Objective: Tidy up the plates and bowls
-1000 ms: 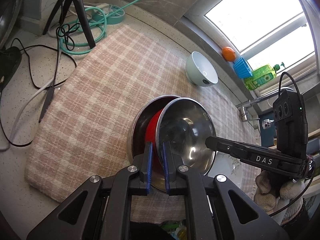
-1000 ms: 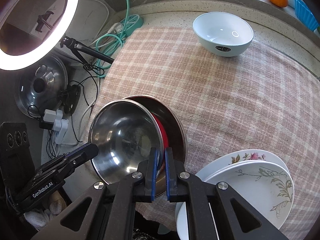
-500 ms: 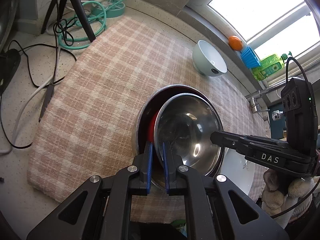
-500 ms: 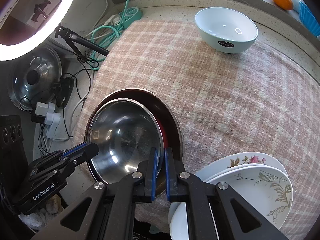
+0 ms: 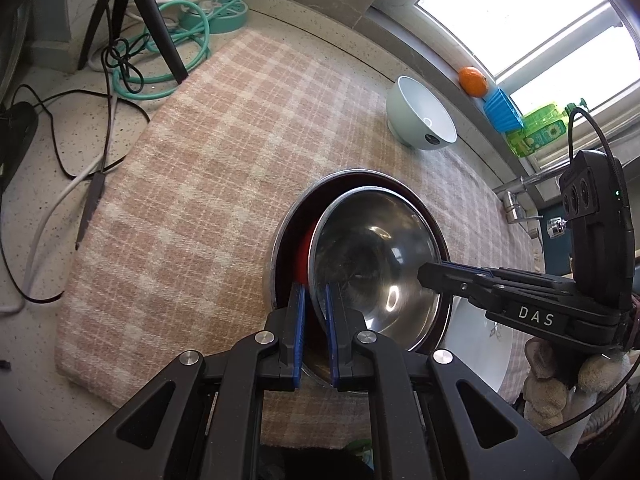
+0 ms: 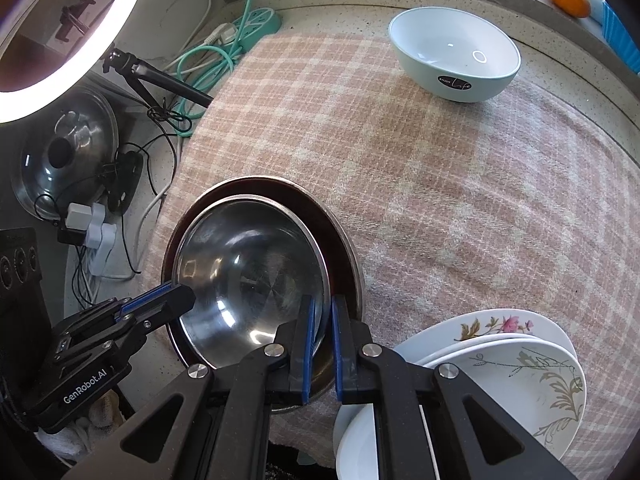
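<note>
we hold the steel bowl [image 5: 372, 264] by its rim, left gripper [image 5: 313, 320] and right gripper [image 6: 320, 336] both clamped, nested in the red-lined bowl [image 6: 340, 240]; plates [image 6: 520, 364] stacked near right; far white bowl [image 6: 454, 54] left

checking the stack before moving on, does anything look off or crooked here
The steel bowl sits off-centre in the larger bowl, crowded toward one side and showing a red crescent. Both grippers pinch its rim. Nothing spilled or visibly damaged.

Speckled countertop [image 5: 48, 184], bright window [image 5: 532, 12], glowing ring light [image 6: 60, 60]
</note>
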The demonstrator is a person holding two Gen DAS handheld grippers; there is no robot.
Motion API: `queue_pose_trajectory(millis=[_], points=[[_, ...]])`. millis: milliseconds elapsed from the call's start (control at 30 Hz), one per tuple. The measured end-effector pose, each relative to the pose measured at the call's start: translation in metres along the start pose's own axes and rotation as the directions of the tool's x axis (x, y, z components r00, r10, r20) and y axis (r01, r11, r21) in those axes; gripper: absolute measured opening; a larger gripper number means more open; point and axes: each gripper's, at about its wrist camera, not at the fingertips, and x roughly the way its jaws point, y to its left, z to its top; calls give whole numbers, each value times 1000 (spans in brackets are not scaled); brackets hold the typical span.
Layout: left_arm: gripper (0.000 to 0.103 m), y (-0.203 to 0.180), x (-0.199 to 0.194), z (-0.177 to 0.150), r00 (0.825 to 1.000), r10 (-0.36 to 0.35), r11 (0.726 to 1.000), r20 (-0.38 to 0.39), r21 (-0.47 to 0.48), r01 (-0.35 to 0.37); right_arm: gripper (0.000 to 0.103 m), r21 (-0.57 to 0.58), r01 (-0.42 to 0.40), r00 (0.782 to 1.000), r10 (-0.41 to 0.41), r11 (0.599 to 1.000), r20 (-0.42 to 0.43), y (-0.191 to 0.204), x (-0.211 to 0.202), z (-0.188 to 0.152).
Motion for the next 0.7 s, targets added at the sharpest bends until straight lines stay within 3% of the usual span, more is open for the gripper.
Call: queue_pose_trajectory(millis=[700], points=[[8, -1, -2, -1, 1000, 5, 1000, 2, -3, -5, 15, -27, 21, 1000, -22, 999, -8, 4, 0, 1]])
